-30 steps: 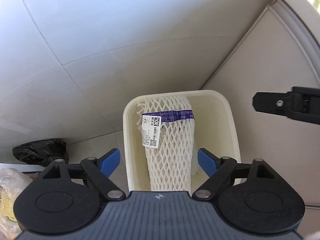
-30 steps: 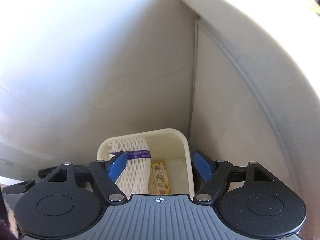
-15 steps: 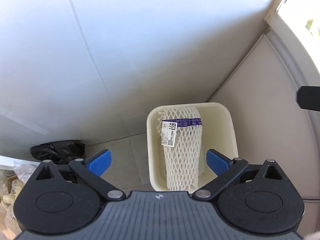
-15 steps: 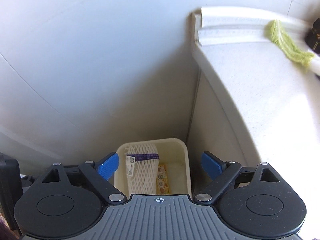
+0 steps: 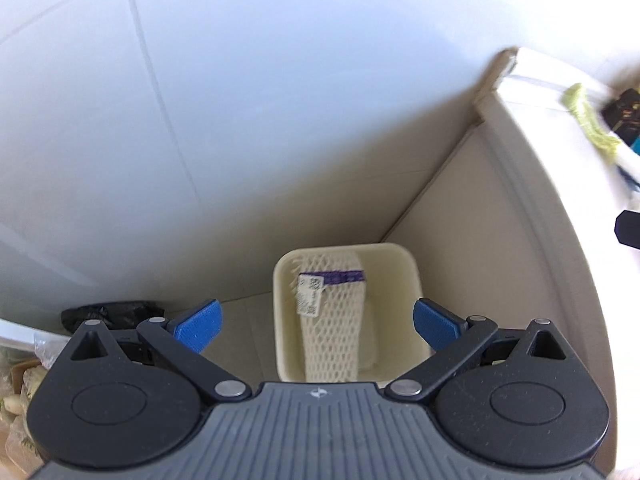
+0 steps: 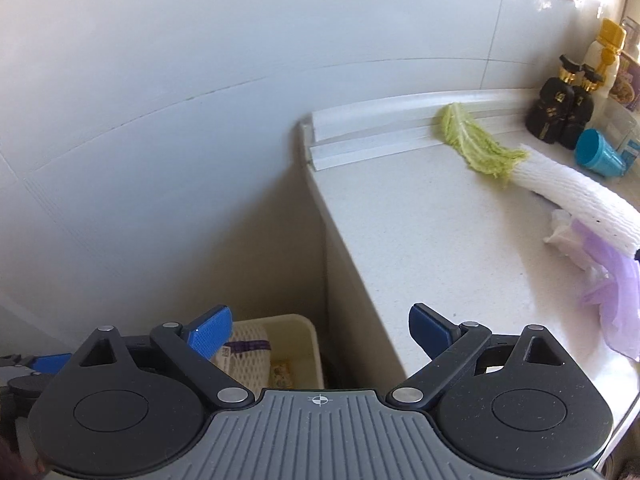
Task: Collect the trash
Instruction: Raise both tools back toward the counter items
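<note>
Left wrist view: left gripper (image 5: 316, 324) sits at the bottom of the frame, its blue fingers spread wide and holding nothing. Directly between and beyond them, at lower centre, stands a cream bin (image 5: 412, 276) on the floor in the corner beside the counter (image 5: 536, 128). White foam netting (image 5: 332, 328) with a purple band lies inside it, long axis running away from the camera. Other trash appears only as a blurred green strip at the upper right edge.

Right wrist view: right gripper (image 6: 320, 332) is likewise wide apart and empty. The bin shows at lower left. On the counter top, at the right of the frame, lie a green leaf (image 6: 476, 144), a foam net sleeve (image 6: 580, 196) running diagonally from upper left to lower right, and crumpled lilac plastic (image 6: 608, 276). These lie up and right of the jaws, so the right gripper seems the nearer one.
</note>
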Demonstrator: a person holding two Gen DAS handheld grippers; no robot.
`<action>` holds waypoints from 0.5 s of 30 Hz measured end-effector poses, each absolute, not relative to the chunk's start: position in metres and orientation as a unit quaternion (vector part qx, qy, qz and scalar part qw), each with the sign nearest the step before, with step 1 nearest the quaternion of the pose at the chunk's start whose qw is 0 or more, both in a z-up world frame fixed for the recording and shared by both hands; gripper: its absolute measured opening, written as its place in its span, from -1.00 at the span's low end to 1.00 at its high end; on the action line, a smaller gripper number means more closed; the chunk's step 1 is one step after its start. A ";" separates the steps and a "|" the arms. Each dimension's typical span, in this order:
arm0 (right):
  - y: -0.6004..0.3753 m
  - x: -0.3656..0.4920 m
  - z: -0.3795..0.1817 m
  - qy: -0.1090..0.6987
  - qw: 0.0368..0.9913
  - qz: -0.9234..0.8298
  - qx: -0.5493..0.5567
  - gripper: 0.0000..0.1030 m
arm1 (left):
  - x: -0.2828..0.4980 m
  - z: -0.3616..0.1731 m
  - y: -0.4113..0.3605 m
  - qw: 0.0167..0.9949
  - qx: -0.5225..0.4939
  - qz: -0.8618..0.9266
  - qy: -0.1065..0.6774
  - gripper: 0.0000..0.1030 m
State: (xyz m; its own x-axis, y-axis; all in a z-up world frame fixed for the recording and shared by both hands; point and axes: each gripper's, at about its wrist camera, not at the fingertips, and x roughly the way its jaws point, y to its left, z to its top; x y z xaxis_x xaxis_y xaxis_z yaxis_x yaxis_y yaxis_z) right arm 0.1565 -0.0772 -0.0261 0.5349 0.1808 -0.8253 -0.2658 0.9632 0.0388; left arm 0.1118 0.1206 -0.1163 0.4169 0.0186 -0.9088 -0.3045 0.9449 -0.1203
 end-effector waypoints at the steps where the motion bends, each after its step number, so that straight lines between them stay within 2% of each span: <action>1: -0.083 0.157 -0.029 0.462 0.878 0.122 -0.043 0.88 | 0.113 -0.113 0.118 0.833 -0.132 0.093 0.529 0.98; 15: -0.162 0.166 -0.011 0.425 0.903 0.056 -0.007 0.89 | 0.158 -0.071 0.048 0.862 -0.074 0.015 0.502 0.98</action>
State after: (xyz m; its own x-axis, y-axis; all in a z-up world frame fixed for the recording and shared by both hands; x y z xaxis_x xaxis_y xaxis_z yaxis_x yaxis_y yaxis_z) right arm 0.1657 -0.1618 -0.0114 0.6322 0.0941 -0.7690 -0.1067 0.9937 0.0338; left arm 0.1583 0.0480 -0.0715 0.4962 -0.0489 -0.8668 -0.0993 0.9887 -0.1126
